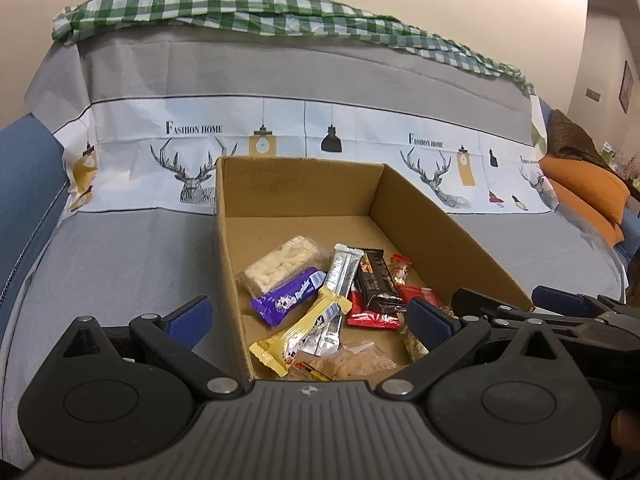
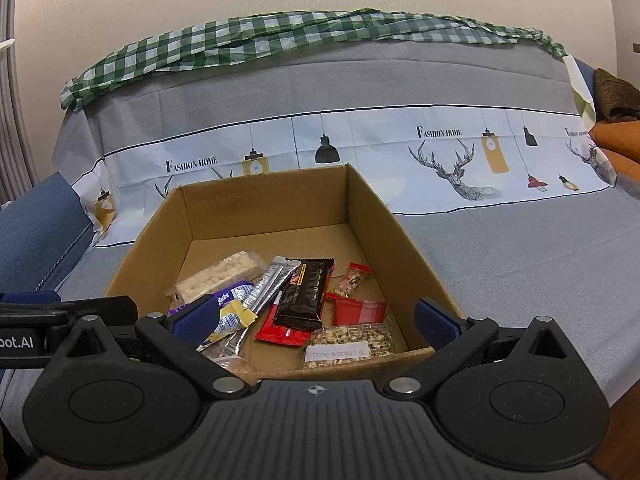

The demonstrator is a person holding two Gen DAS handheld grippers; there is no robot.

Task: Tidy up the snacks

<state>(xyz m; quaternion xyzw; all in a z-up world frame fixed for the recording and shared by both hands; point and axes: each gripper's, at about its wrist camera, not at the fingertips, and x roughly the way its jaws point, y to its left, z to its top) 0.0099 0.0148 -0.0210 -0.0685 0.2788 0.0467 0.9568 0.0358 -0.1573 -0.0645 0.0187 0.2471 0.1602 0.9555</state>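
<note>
An open cardboard box [image 1: 432,216] [image 2: 384,216] sits on a grey sofa cover and holds several wrapped snacks. Among them are a rice-crisp bar [image 1: 282,264] [image 2: 218,278], a purple bar [image 1: 286,298], a yellow bar [image 1: 296,332], a silver stick [image 1: 340,280] [image 2: 272,284], a black bar [image 1: 376,282] [image 2: 306,296], red packets [image 2: 358,310] and a clear nut bar [image 2: 348,344]. My left gripper [image 1: 308,318] is open and empty, straddling the box's left wall. My right gripper [image 2: 316,318] is open and empty, over the box's near edge.
The sofa back carries a printed deer-and-lamp cover [image 1: 280,140] and a green checked cloth [image 1: 240,12] on top. An orange cushion [image 1: 584,192] lies at the right. The right gripper's body [image 1: 560,320] shows beside the box in the left wrist view.
</note>
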